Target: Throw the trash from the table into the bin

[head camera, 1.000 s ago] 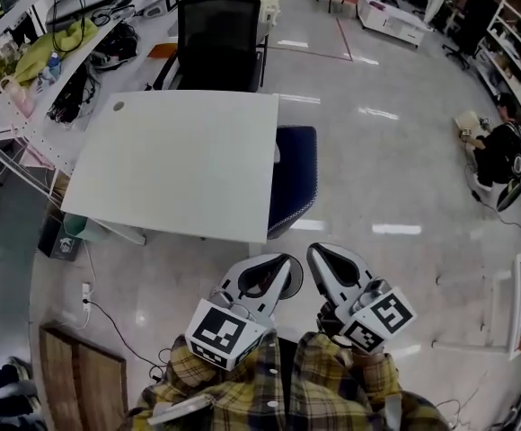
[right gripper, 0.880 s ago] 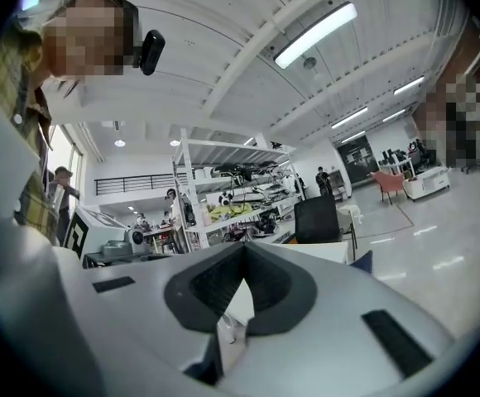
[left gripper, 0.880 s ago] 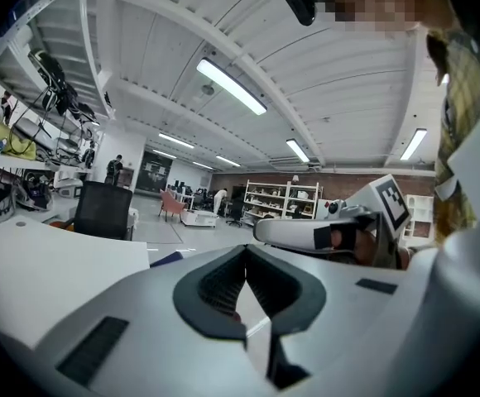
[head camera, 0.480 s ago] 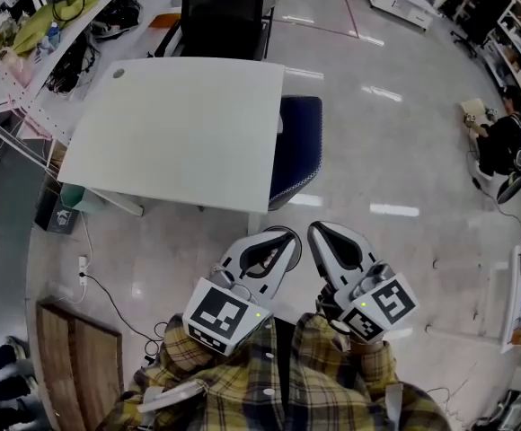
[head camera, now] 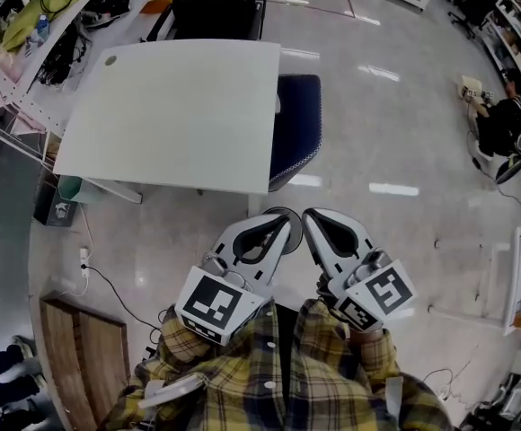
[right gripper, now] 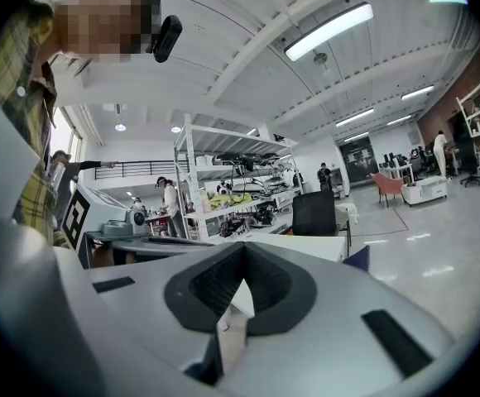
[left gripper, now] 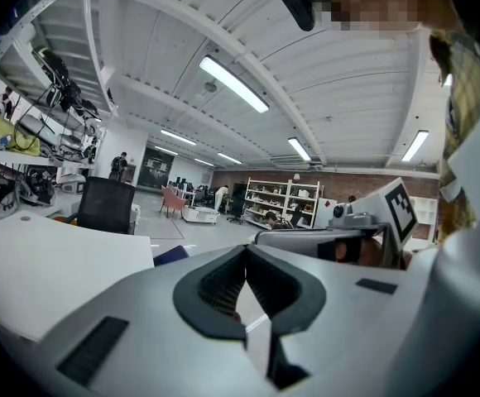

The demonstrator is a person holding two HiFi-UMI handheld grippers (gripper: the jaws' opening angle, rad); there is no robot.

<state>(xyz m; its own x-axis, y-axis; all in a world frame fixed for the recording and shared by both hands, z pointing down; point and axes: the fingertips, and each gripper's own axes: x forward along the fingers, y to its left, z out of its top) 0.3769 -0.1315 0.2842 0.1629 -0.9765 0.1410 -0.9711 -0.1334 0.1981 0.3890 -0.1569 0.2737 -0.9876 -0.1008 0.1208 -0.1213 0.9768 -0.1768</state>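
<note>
A white table (head camera: 180, 115) stands ahead of me, and I see only a small round cable hole (head camera: 110, 60) on its top. The dark blue bin (head camera: 298, 133) stands on the floor against the table's right edge. Both grippers are held close to my body over the floor, short of the table. My left gripper (head camera: 283, 215) is shut with nothing in it, and the left gripper view shows its tips (left gripper: 244, 251) meeting. My right gripper (head camera: 310, 215) is shut and holds nothing, its tip (right gripper: 242, 251) pointing towards the table (right gripper: 306, 245).
A black office chair (head camera: 216, 3) stands behind the table. Cluttered shelving (head camera: 27, 34) runs along the left. A green container (head camera: 70, 189) sits under the table's left corner, and a power strip with its cable (head camera: 83, 263) lies on the floor. A person (head camera: 498, 128) sits at the far right.
The table and bin now sit higher in the head view. The two gripper tips have drawn closer together and moved a little up the picture. Both stay shut.
</note>
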